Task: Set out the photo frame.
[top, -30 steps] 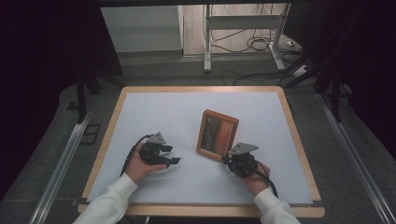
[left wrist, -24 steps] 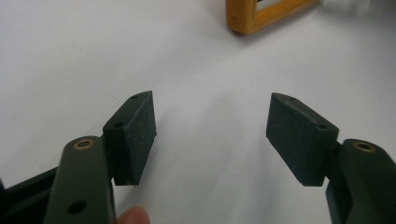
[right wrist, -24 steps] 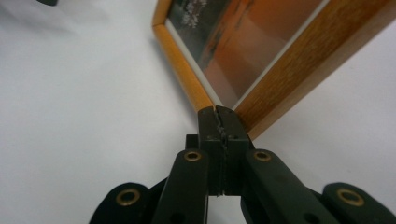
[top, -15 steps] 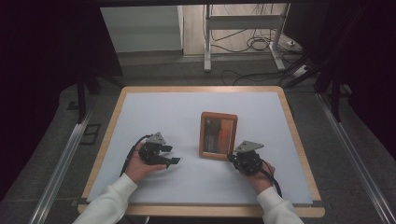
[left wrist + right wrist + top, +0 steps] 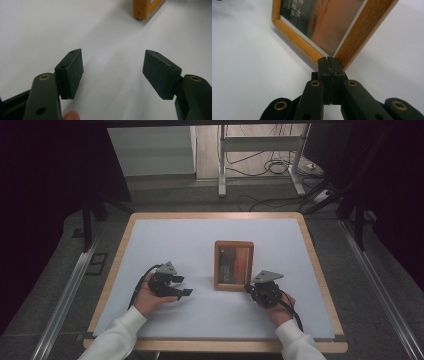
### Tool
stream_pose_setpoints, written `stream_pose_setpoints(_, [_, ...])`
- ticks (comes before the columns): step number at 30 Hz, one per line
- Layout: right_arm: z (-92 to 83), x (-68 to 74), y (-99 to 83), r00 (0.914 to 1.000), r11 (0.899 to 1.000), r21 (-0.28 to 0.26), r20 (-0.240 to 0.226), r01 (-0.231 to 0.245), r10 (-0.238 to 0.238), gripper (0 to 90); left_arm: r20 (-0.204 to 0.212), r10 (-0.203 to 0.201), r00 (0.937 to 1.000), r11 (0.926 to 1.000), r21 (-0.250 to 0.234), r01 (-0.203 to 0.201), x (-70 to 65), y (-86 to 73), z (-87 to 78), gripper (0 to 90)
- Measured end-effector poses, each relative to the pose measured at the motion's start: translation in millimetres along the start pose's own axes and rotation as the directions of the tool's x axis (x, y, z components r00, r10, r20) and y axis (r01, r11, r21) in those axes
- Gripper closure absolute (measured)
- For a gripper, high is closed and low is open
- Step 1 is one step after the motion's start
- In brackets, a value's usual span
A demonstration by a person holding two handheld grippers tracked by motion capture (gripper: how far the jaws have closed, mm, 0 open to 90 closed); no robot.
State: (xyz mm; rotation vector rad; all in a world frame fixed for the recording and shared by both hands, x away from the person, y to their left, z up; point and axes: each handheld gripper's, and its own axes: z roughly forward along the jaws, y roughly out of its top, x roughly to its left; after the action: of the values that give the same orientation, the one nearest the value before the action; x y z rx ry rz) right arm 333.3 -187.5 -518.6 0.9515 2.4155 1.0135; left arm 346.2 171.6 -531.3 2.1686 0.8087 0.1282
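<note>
The right claw point(image 5: 329, 60) is seen fully closed, its two jaws pressed flat against each other with nothing between them, and its tip is set against the near right corner of the wooden picture frame point(image 5: 329, 25); whether it truly touches the wood or stops just short cannot be told. From the high view the right claw point(image 5: 248, 289) is found at the frame's point(image 5: 234, 265) lower right corner, held by the right hand point(image 5: 280, 309). The frame lies flat on the white counter point(image 5: 150, 240), near the middle and slightly to the right. The left claw point(image 5: 112, 72) is held wide open, nothing being gripped or touched, with bare counter between its jaws and a corner of the frame point(image 5: 145, 8) seen well ahead of it. In the high view the left claw point(image 5: 186, 291) rests apart from the frame, to its left. Compared with the earlier frame, the picture frame has been turned from a tilted lie to one square with the counter's edges, and the right claw has been shifted a little with it; the left claw has been kept in place.
</note>
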Motion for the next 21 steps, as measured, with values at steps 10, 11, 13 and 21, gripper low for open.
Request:
stream_pose_setpoints(10, [-6.9,1.2,0.4,0.9997,1.000,-0.028,-0.021,-0.008,0.007,89.7,-0.013,-0.002,0.9999,1.0000,-0.007,0.002,-1.8,-4.3,-6.6,32.2])
stream_pose_setpoints(11, [-10.9,1.1,-0.2,0.9998,0.999,-0.038,-0.020,-0.007,0.006,89.7,-0.013,-0.003,0.9999,1.0000,-0.008,0.003,-1.8,-4.4,-6.7,32.2])
stream_pose_setpoints(13, [-17.7,0.2,-2.1,0.9998,0.998,-0.054,-0.020,-0.012,0.010,89.6,-0.011,-0.003,0.9999,0.9999,-0.010,0.003,-1.9,-4.6,-7.1,32.2])
stream_pose_setpoints(21, [-48.8,-21.6,-24.9,0.9937,0.989,-0.098,-0.018,-0.112,0.111,84.0,-0.020,-0.003,0.9998,0.9994,-0.034,0.002,-7.0,-5.8,-11.3,32.4])
